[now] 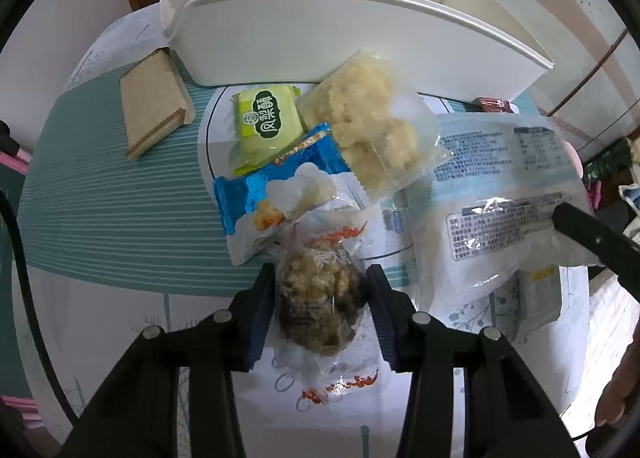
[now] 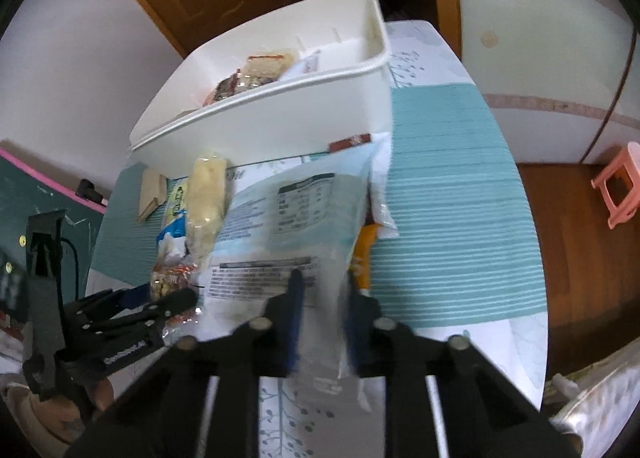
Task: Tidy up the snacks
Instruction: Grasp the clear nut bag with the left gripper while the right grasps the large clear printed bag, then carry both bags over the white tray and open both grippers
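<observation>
Our left gripper (image 1: 320,300) is clamped on a clear packet of brown nutty snack (image 1: 320,298) lying on the table (image 1: 120,218); our right gripper (image 2: 320,306), blurred, pinches the large pale bag (image 2: 296,218). The white bin (image 2: 280,114) behind holds several wrapped snacks, partly hidden by its wall.

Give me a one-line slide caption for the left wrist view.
Left gripper fingers closed on a clear-wrapped nut snack, other snack packets and white bin ahead.
</observation>
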Demonstrator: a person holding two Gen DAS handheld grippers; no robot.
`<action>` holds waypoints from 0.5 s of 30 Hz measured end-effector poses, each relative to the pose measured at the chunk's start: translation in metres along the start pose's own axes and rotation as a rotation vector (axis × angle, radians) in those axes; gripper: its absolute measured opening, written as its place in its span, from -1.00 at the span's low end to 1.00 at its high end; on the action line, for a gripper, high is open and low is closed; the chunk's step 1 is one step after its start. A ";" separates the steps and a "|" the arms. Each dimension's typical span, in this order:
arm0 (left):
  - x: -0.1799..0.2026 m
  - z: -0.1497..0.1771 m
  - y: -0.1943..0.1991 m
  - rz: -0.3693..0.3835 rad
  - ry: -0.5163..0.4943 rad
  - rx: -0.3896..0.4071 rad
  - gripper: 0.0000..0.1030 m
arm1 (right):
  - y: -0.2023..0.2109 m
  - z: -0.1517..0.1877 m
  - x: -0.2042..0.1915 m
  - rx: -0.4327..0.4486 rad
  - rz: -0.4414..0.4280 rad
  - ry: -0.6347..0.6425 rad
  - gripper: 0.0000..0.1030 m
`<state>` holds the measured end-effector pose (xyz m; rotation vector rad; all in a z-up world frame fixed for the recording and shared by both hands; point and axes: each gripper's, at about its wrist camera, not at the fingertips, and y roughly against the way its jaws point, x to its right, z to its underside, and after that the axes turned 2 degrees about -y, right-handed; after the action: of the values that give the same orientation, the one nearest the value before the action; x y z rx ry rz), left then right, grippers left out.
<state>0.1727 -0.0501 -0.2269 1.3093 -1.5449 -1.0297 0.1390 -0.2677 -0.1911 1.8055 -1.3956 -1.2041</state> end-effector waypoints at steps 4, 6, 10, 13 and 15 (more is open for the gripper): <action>0.001 -0.001 0.009 -0.016 0.005 0.013 -0.17 | 0.008 0.000 -0.013 0.022 0.003 0.039 -0.93; 0.002 0.000 0.023 -0.012 0.007 0.028 -0.17 | 0.015 0.000 -0.018 0.034 -0.005 0.043 -0.93; 0.005 -0.005 0.056 -0.006 -0.013 0.088 -0.17 | 0.038 -0.002 -0.029 0.069 -0.007 0.067 -0.94; 0.006 -0.008 0.085 0.009 -0.017 0.134 -0.17 | 0.056 -0.004 -0.036 0.096 -0.013 0.080 -0.94; 0.005 -0.015 0.102 0.021 -0.014 0.157 -0.17 | 0.069 -0.006 -0.038 0.117 -0.015 0.082 -0.94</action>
<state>0.1559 -0.0446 -0.1251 1.3914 -1.6749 -0.9210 0.1110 -0.2530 -0.1189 1.9251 -1.4349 -1.0634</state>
